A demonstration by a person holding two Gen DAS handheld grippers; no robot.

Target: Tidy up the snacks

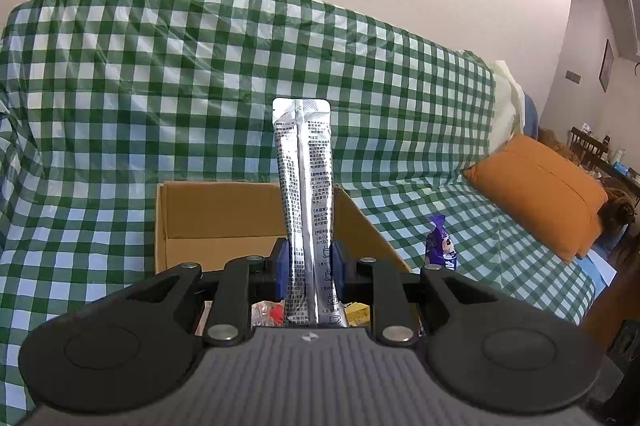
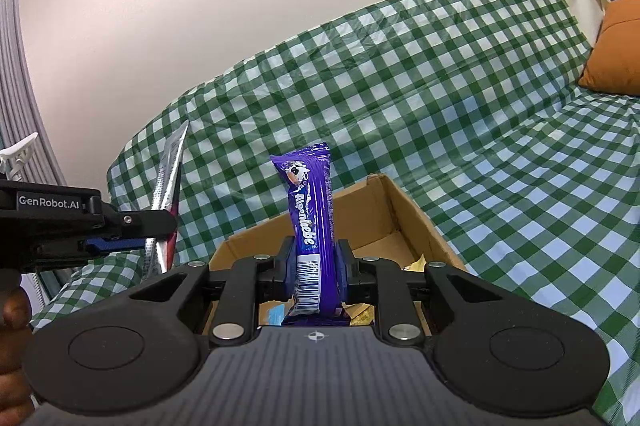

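Note:
My left gripper (image 1: 310,266) is shut on a silver stick sachet (image 1: 305,186) that stands upright above an open cardboard box (image 1: 216,214). My right gripper (image 2: 314,268) is shut on a purple Alpenliebe candy pack (image 2: 310,210), held upright over the same box (image 2: 404,218). Several snack wrappers lie in the box bottom, mostly hidden by the grippers. In the right wrist view the left gripper (image 2: 160,230) with its sachet (image 2: 170,170) is at the left. The purple pack (image 1: 440,246) also shows at the right in the left wrist view.
The box sits on a sofa under a green-and-white checked cover (image 1: 160,66). An orange cushion (image 1: 540,194) lies at the right end. A pale wall (image 2: 200,6) is behind, and a grey curtain (image 2: 16,86) hangs at the left.

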